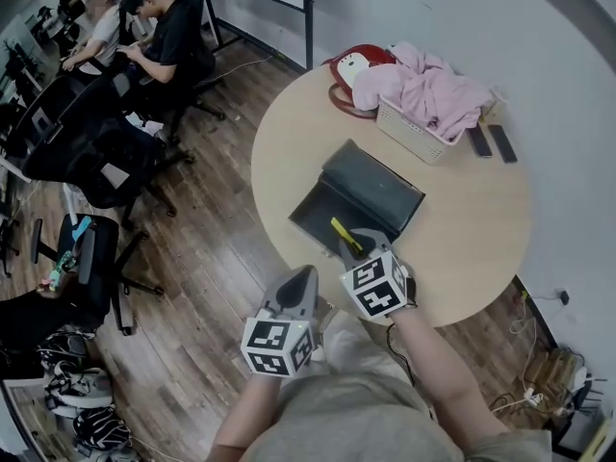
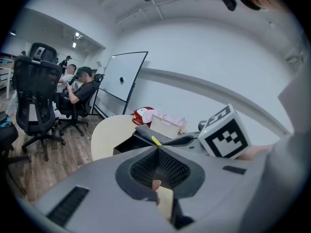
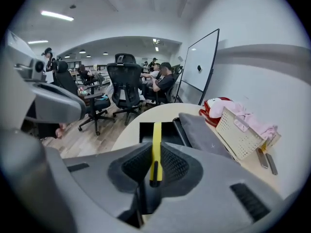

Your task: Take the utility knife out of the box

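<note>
A dark box [image 1: 313,221] lies open on the round wooden table [image 1: 472,248], its lid [image 1: 377,189] folded back behind it. My right gripper [image 1: 354,244] is shut on a yellow utility knife [image 1: 344,234] and holds it just above the box's near edge. In the right gripper view the utility knife [image 3: 156,147] stands between the jaws and sticks out past them over the box [image 3: 146,131]. My left gripper [image 1: 301,279] hangs at the table's near edge, left of the right one. Its jaws meet with nothing between them [image 2: 157,148].
A white basket [image 1: 412,131] with pink cloth stands at the table's far side, beside a red bag [image 1: 348,65]. Two phones [image 1: 491,142] lie to the basket's right. Office chairs [image 1: 91,152] and seated people fill the wooden floor at left. A whiteboard [image 3: 200,62] stands beyond the table.
</note>
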Demonstrator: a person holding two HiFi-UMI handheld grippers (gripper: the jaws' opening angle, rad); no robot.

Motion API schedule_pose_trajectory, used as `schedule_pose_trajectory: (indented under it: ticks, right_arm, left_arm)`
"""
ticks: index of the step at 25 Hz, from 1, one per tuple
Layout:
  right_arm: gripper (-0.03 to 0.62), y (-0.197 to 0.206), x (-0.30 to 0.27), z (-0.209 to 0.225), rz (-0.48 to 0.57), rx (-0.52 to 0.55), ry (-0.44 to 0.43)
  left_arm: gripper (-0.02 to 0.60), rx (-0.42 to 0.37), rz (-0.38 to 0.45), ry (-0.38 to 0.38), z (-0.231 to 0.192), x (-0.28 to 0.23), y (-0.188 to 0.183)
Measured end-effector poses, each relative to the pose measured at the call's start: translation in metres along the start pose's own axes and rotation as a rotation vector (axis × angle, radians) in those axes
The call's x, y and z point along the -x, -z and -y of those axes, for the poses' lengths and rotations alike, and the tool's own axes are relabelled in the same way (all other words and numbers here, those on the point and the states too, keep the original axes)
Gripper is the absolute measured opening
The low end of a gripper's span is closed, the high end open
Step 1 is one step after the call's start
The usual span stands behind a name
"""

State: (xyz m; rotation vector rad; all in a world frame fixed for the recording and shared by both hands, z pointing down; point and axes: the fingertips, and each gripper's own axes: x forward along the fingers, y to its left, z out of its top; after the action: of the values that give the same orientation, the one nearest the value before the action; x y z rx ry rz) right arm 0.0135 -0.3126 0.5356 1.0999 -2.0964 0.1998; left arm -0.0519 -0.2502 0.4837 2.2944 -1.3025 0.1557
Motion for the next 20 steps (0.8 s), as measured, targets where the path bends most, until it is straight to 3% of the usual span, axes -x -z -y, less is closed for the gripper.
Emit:
schedule_pose_trajectory:
  ticks: [13,20]
  right_arm:
    - [0.044,-0.016,0.074,-0.019,0.233,-0.131,0.078]
    - [0.044,-0.011,0.106,-0.029,0.306,-0.183,0.127]
  left_arm:
    - [0.003,-0.036,0.045,0.013,0.019,0.032,-0.008]
    - [0.004,-0.060,0.062,0.031,0.030,0.043,-0.011]
